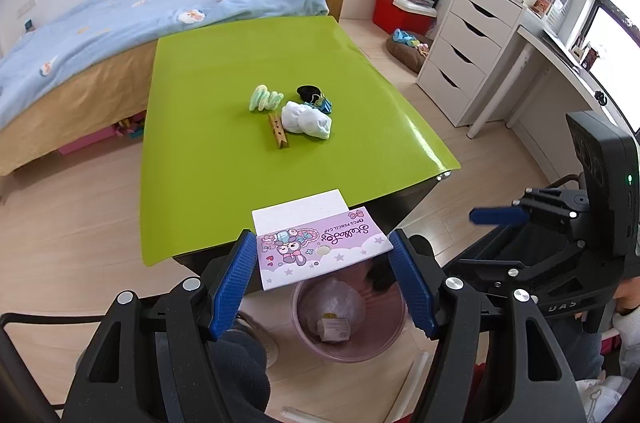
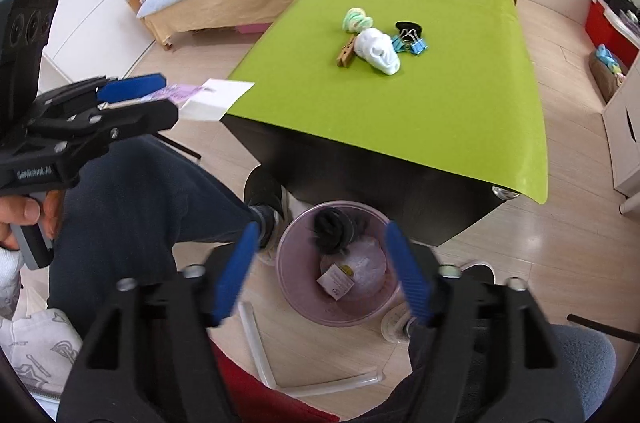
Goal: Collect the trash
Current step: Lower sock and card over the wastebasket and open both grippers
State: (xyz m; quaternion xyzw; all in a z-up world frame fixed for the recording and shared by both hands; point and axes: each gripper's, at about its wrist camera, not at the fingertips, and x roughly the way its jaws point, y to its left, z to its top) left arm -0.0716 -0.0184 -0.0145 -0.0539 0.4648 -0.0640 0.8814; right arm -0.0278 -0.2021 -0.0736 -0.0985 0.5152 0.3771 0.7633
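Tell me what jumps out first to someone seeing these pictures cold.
The bright green table top fills the middle, with a small heap at its centre: a white crumpled wad, a wooden clothespin and blue binder clips. Nearest the camera, the left gripper holds a purple pencil-cap card above a pink bin on the floor, over which the right gripper hangs open.

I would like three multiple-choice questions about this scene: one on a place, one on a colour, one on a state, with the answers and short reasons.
1. Where is the bin?
A) on the floor by the table
B) on the bed
C) on the table

2. What colour is the table cover?
A) red
B) green
C) white

3. What does the left gripper hold?
A) nothing
B) a sock
C) a pink card

Answers:
1 A: the bin stands on the floor beside the table.
2 B: the cover is green.
3 C: the left gripper has the pink card between its fingers.
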